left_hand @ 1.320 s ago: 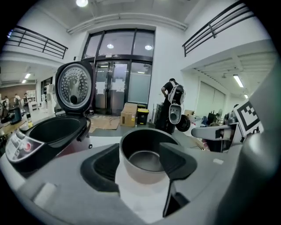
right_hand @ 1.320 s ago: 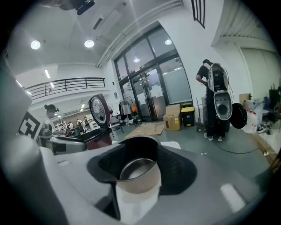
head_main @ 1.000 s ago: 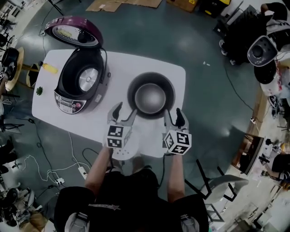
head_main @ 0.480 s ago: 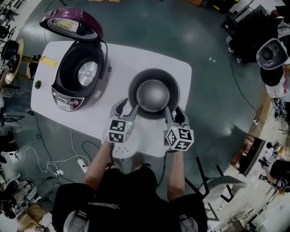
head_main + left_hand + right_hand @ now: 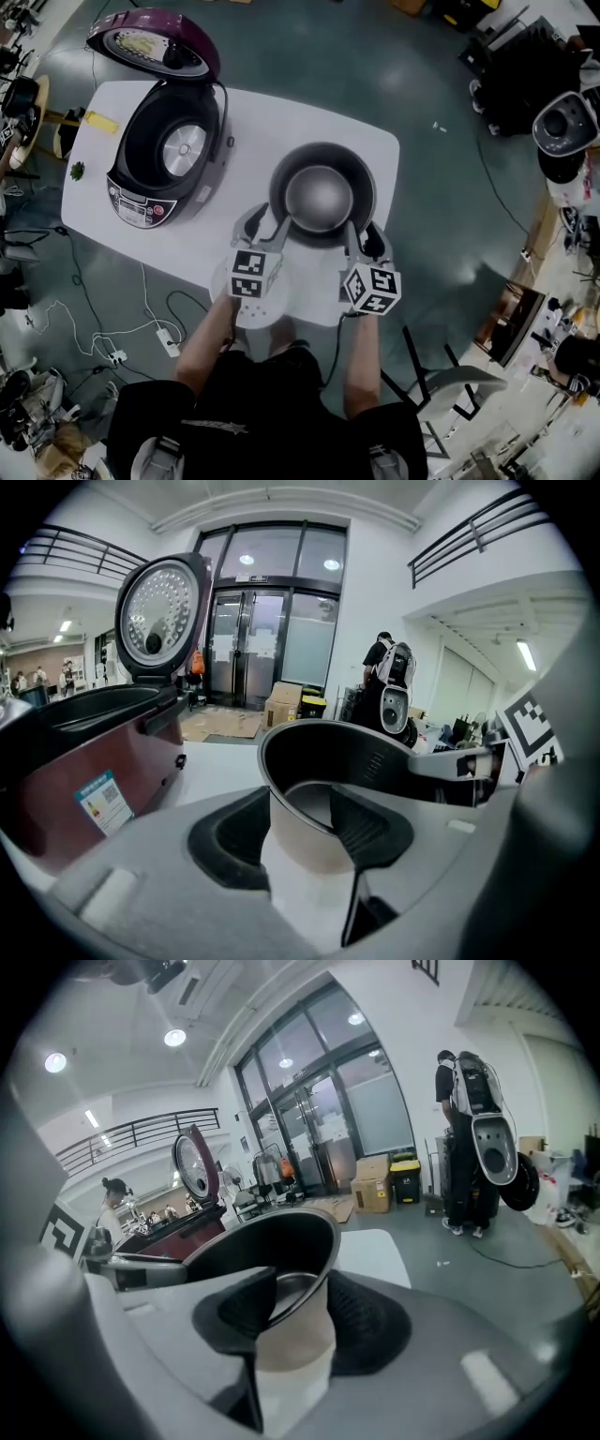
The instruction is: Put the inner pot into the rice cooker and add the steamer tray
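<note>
The dark inner pot stands upright on the white table, to the right of the purple rice cooker, whose lid is up and whose well is empty. My left gripper straddles the pot's near-left rim, one pad outside the wall and one inside. My right gripper straddles the near-right rim the same way. Both pairs of jaws have just been closing on the rim but still stand open around it. The left gripper view shows the pot between the left gripper's pads; the right gripper view shows the pot between the right gripper's pads. A white perforated steamer tray lies at the table's near edge, mostly hidden under my left gripper.
A yellow item and a small green one lie at the table's left edge. A power strip with cables is on the floor at left, a chair at lower right. A person with a backpack stands far behind.
Both grippers have come down onto the pot's near rim, and their jaws have narrowed around it. The pot and the cooker have not moved on the table.
</note>
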`<state>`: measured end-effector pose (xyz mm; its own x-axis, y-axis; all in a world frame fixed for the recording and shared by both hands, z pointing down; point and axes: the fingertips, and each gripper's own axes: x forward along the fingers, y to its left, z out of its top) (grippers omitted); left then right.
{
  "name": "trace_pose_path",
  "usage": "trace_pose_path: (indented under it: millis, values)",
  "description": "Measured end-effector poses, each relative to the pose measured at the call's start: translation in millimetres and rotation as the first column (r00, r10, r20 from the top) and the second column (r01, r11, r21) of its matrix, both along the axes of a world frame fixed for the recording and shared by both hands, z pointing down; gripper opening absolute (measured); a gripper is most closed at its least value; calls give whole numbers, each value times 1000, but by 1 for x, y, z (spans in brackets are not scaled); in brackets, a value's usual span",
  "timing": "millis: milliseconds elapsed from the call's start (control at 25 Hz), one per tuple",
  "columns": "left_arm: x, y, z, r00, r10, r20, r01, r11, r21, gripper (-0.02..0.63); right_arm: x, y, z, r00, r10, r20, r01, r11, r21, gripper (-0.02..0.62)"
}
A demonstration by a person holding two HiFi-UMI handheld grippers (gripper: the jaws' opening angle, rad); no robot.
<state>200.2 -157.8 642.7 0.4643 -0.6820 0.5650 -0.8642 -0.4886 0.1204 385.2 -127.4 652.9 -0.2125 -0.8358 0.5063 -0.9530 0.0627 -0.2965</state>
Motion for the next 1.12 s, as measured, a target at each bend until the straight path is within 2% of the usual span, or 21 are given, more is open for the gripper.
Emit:
trace_pose_path:
  millis: [320, 680, 880, 1120]
  values:
    - [-4, -5, -1, 998, -50, -36, 50, 999, 18, 164, -1, 1, 0, 999, 43, 10, -43, 999, -9, 158]
    - [-3, -9, -4, 995, -86, -44, 87, 996, 29, 147, 6, -6, -12, 996, 86, 31, -87, 996, 12, 126]
    - [-5, -10, -19, 995, -91, -38, 93, 993, 70, 141, 6, -8, -20, 993, 105, 51, -106, 994, 21, 117]
    - [-14, -9, -50, 993, -106, -51, 112, 986, 123, 137, -2, -8, -53, 994, 103, 38, -106, 991, 87, 115]
